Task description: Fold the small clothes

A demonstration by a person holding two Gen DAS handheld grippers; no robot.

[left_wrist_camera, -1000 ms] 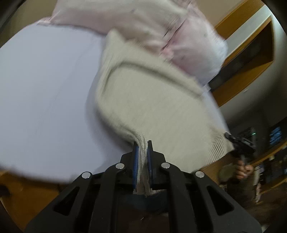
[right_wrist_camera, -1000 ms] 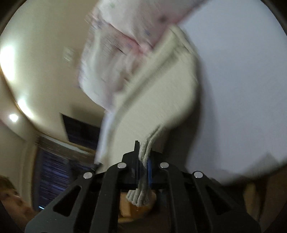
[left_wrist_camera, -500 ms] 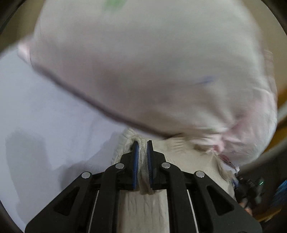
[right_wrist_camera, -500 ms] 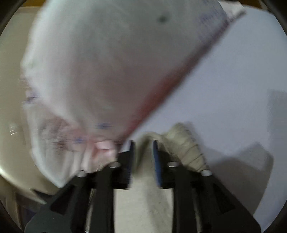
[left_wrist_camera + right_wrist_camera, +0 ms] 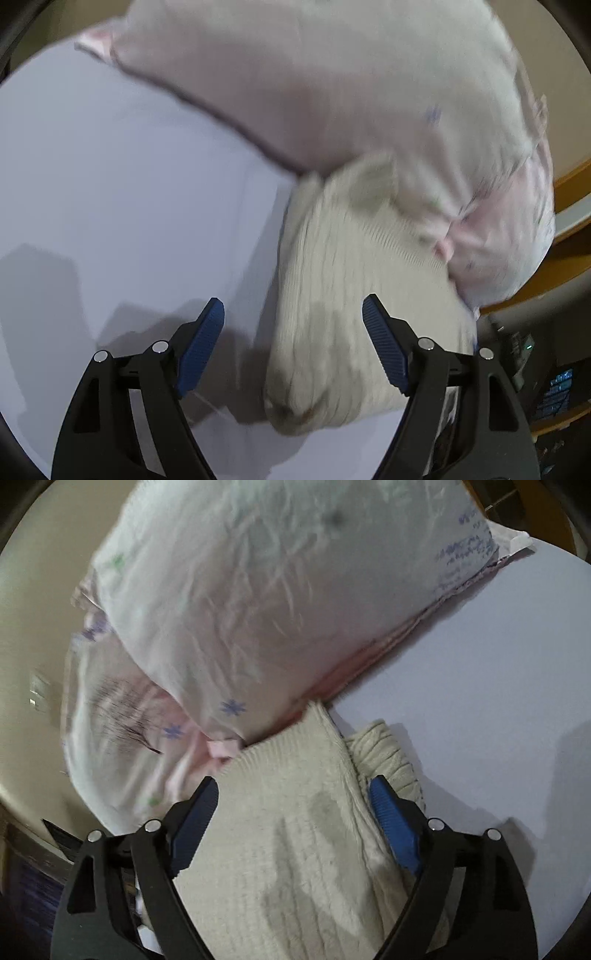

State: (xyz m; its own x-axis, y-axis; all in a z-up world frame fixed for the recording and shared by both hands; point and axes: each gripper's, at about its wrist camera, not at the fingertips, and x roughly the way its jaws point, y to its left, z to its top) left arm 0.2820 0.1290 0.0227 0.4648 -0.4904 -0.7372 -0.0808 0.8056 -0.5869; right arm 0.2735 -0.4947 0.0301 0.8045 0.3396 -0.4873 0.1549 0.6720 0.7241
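Note:
A cream ribbed knit garment (image 5: 347, 295) lies folded on the white table (image 5: 129, 206), its far edge tucked against a pile of pale pink printed clothes (image 5: 332, 81). My left gripper (image 5: 293, 343) is open, its blue pads apart over the knit's left edge, holding nothing. In the right wrist view the same knit (image 5: 295, 849) lies flat under my right gripper (image 5: 291, 812), which is open and empty. A bunched fold of the knit (image 5: 388, 753) sits by the right pad.
The pink pile (image 5: 258, 590) fills the far side of both views. Bare white table (image 5: 480, 686) lies to the right in the right wrist view. A wooden edge and shelving (image 5: 569, 192) stand beyond the table at right.
Both grippers were shut on the knit and carried it over toward the pink pile. Now both have opened and the knit lies released on the table.

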